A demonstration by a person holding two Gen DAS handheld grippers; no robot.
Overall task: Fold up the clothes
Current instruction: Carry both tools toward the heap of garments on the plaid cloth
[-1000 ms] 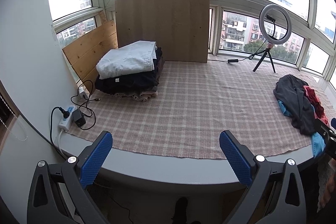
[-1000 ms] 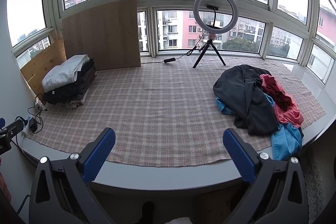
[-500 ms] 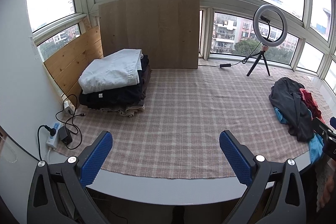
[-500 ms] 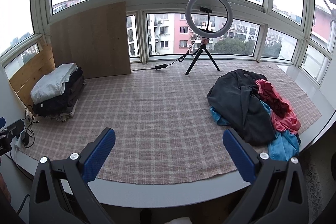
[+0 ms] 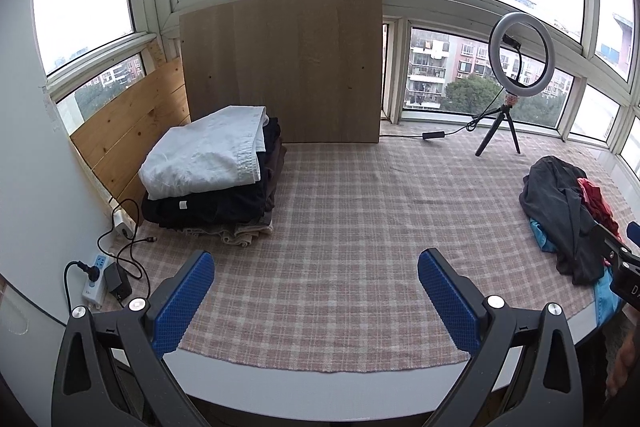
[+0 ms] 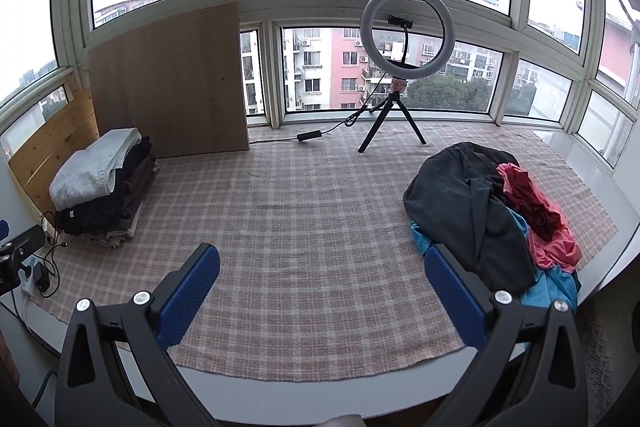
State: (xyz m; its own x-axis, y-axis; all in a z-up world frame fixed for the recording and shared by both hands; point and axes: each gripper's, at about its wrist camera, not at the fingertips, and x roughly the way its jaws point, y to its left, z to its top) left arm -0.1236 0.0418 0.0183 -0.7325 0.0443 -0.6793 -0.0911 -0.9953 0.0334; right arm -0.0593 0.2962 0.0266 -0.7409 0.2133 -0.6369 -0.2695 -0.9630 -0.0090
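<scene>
- Clothes are lying in two groups on the plaid mat (image 6: 304, 227): a loose heap (image 6: 492, 215) at the right and a folded stack (image 5: 216, 179) at the far left, well apart from each other.
- Heap is showing a dark grey garment draped over red, pink and blue pieces, all crumpled and waiting to be folded.
- Stack is sitting beside the wood panels (image 5: 280, 67), a white piece topping black and brown ones, so part of the job looks done.
- Middle of the mat is lying bare; no garment is spread out for folding, so the next step is probably picking one from the heap.
- Right gripper (image 6: 320, 287) is hovering over the mat's near edge, jaws wide apart and holding nothing, the heap just beyond its right finger.
- Left gripper (image 5: 316, 295) is hovering likewise, jaws spread and empty, pointing at the bare mat between stack and heap.
- Ring light (image 6: 406, 35) is standing on its tripod by the window.
</scene>
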